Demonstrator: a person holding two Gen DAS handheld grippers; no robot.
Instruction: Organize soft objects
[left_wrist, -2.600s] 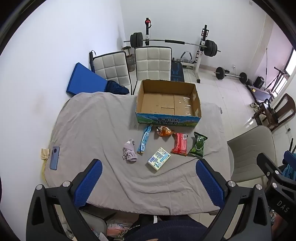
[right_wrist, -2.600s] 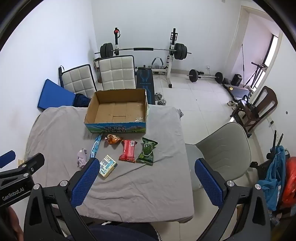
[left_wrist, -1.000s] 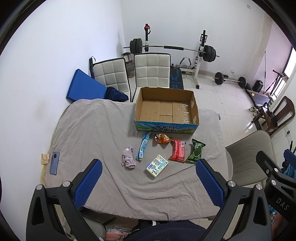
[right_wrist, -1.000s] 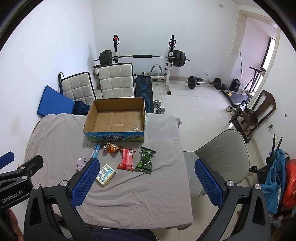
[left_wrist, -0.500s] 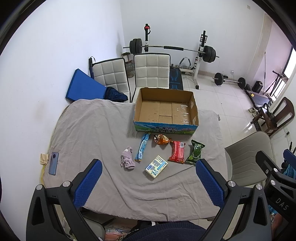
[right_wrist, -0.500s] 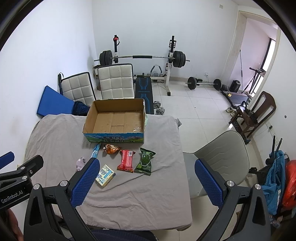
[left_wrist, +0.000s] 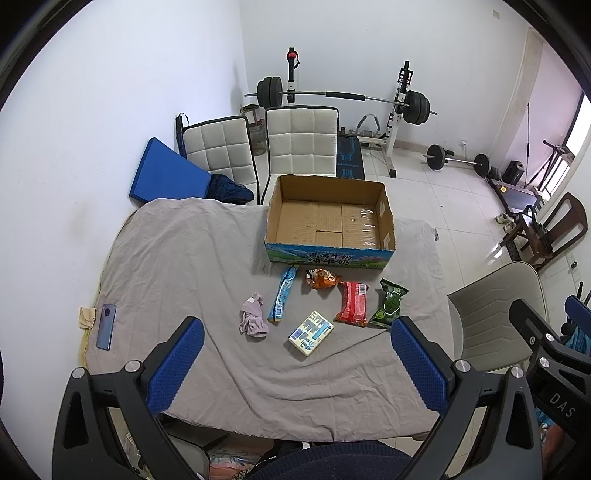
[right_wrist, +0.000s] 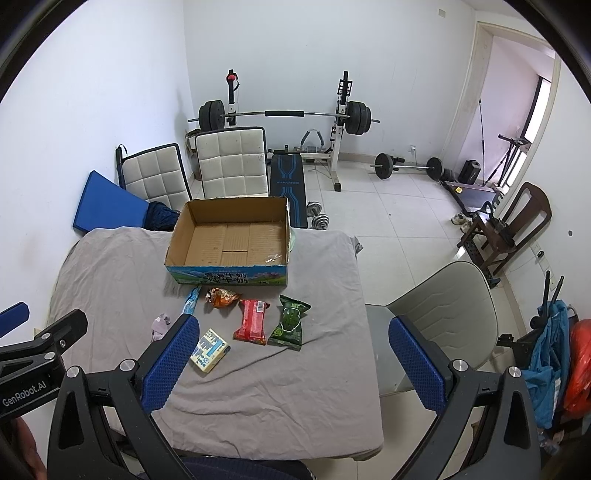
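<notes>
An open cardboard box (left_wrist: 330, 220) (right_wrist: 233, 239) stands empty at the far side of the grey-clothed table (left_wrist: 177, 258). In front of it lie a crumpled lilac cloth (left_wrist: 253, 320) (right_wrist: 160, 326), a blue stick pack (left_wrist: 283, 297), an orange snack bag (left_wrist: 320, 278) (right_wrist: 221, 297), a red packet (left_wrist: 354, 304) (right_wrist: 253, 320), a green packet (left_wrist: 390, 304) (right_wrist: 290, 322) and a white-blue carton (left_wrist: 310, 332) (right_wrist: 210, 349). My left gripper (left_wrist: 295, 362) hangs open, high above the near table edge. My right gripper (right_wrist: 291, 362) is also open, above the table's right part. Neither touches anything.
A phone (left_wrist: 106, 326) and a beige pad lie at the table's left edge. A grey chair (right_wrist: 443, 314) stands right of the table, two white padded chairs (left_wrist: 299, 140) behind it. Weight bench, barbells and a wooden chair fill the tiled floor beyond.
Both grippers have risen and pulled back slightly, so the table and items look smaller and lower in view. Nothing on the table has moved; both stay open.
</notes>
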